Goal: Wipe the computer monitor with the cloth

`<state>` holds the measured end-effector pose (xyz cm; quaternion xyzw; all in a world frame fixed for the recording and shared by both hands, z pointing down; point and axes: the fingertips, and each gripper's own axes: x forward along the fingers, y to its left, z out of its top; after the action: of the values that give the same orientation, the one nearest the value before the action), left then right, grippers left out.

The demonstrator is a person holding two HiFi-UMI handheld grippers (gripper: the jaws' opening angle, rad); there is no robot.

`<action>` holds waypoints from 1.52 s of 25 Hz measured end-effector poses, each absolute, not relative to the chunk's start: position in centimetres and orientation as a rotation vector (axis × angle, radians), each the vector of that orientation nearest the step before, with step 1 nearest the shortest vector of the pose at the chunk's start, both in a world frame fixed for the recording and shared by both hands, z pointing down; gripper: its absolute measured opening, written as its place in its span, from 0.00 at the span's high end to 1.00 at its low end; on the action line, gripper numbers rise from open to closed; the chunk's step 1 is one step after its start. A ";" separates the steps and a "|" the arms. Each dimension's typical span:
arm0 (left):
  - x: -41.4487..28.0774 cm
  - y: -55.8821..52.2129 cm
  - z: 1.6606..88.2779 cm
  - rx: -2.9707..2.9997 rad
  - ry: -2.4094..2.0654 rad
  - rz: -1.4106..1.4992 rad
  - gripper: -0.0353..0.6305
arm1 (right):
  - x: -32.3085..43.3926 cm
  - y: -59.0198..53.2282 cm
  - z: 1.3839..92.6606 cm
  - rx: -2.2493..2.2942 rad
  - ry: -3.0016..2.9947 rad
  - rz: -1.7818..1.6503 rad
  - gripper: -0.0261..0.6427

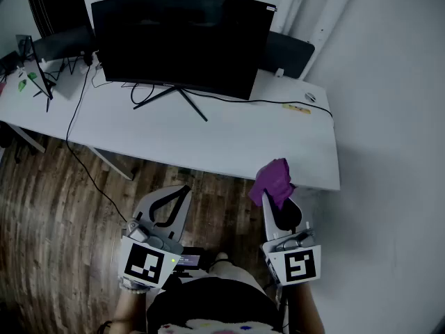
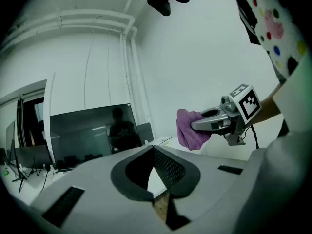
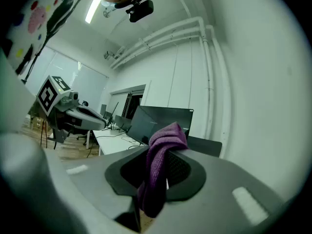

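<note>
- Two hand-held grippers are held low in front of the person, over the wooden floor (image 1: 55,207) and just short of the front edge of the white worktop (image 1: 229,141).
- The left hand-held gripper (image 1: 183,191) has its jaws together at the tips, and nothing sits between them. It points toward the middle of the worktop's front edge.
- The right hand-held gripper (image 1: 275,188) is clamped on the cloth (image 1: 272,178). Its own view shows the fabric pinched between the jaw tips.
- The cloth is purple. One bunch of it stands up past the jaw tips and the rest hangs down between the jaws. In the head view it lies over the worktop's front edge, near the front right corner.
- The monitor (image 1: 181,40) stands upright along the worktop's back edge, nearer the left back corner than the right. Its wide screen is dark and faces the person.
- The monitor rests on a stand (image 1: 170,96) with thin black legs splayed on the worktop.
- A black cable (image 1: 278,102) runs from under the monitor along the back edge toward the right back corner.
- The cloth and the monitor are well apart, with bare worktop between them.
- A dark chair (image 1: 288,53) shows behind the monitor's right end, against the wall.
</note>
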<state>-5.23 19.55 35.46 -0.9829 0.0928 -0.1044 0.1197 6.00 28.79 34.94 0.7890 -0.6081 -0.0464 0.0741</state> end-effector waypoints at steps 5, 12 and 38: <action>-5.0 19.5 35.6 -2.872 0.268 -0.304 0.94 | 6.2 28.8 35.2 2.372 -1.823 -0.127 0.85; -5.5 19.1 35.5 -2.877 0.262 -0.297 0.94 | 6.0 28.7 35.2 2.390 -1.811 -0.112 0.85; -1.8 11.3 34.8 -2.865 0.295 -0.229 0.94 | 11.7 23.3 34.1 2.442 -1.678 -0.211 0.85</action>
<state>-1.81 11.32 34.78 -0.9837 0.1014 -0.0785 0.1258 11.68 23.31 34.15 0.8190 -0.5629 -0.0708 0.0856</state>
